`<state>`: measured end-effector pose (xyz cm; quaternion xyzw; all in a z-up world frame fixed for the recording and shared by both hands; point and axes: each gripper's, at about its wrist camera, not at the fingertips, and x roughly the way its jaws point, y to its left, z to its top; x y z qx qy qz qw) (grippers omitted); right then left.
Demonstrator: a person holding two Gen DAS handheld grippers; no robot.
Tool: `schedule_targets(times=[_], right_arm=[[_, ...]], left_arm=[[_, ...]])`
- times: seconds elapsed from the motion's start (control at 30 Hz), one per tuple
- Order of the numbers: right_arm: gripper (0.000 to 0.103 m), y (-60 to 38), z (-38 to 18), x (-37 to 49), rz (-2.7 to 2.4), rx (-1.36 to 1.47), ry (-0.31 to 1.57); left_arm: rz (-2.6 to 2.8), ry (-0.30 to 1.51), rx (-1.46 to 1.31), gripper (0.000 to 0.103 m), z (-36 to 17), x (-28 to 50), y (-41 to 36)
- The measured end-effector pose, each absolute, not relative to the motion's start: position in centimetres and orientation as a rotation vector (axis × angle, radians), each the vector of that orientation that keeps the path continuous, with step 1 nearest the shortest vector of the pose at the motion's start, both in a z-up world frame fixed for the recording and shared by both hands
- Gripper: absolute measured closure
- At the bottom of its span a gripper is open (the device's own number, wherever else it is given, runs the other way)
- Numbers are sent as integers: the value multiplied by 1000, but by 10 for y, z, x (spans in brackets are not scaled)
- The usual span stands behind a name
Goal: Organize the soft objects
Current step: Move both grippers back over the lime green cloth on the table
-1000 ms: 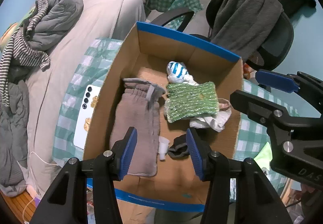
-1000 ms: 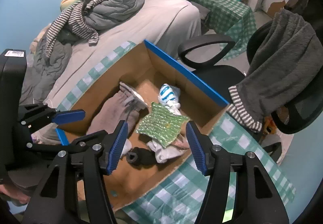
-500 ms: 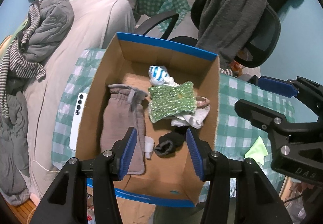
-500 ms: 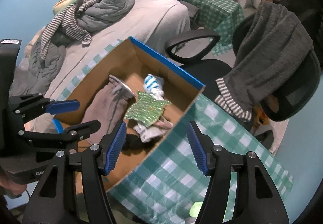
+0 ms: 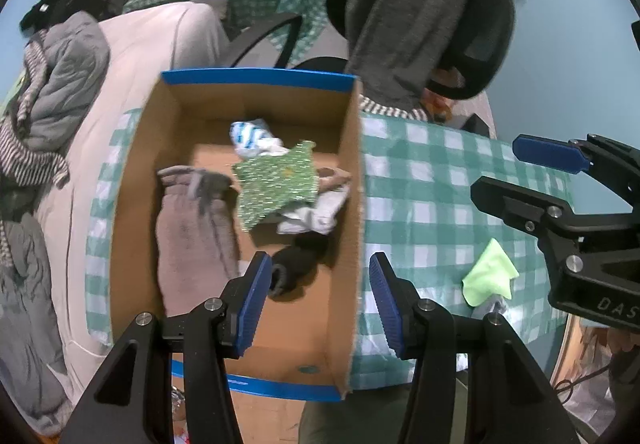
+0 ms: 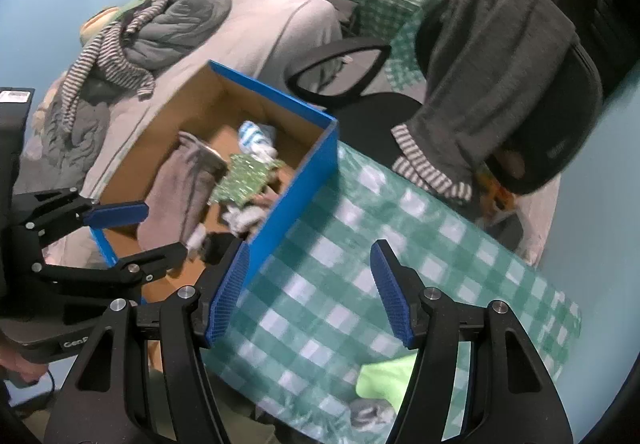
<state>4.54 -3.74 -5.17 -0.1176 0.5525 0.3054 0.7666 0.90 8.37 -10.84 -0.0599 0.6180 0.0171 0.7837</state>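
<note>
A cardboard box (image 5: 352, 163) with blue edges stands on a green checked tablecloth (image 5: 432, 187). Inside lie a grey-brown cloth (image 5: 192, 228), a green knitted cloth (image 5: 276, 179), a blue-and-white striped bundle (image 5: 250, 135), a white cloth (image 5: 316, 215) and a black sock (image 5: 296, 264). My left gripper (image 5: 318, 296) is open and empty above the box's near right wall. My right gripper (image 6: 310, 292) is open and empty above the tablecloth (image 6: 360, 244), right of the box (image 6: 296, 183). A lime-green cloth (image 5: 490, 276) lies on the tablecloth; it also shows low in the right wrist view (image 6: 384, 376).
A bed (image 5: 156, 39) with piled grey and striped clothes (image 5: 52, 91) runs along the left. An office chair draped with a grey towel (image 5: 404, 11) stands behind the table. A grey-white cloth (image 6: 370, 414) lies by the lime one.
Both grippers have moved right and back from the box. The tablecloth and the lime-green cloth have come into view. Both stay open.
</note>
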Motion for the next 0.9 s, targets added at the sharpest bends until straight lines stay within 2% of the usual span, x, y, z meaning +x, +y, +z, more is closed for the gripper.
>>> schedule_targets(times=[0.53, 0.9], right_arm=[[40, -137, -84, 42, 491, -173, 1298], [39, -189, -128, 31, 431, -112, 1387]], left_arm=[[-117, 1354, -18, 51, -116, 24, 5], [-179, 1411, 30, 50, -143, 21, -42]])
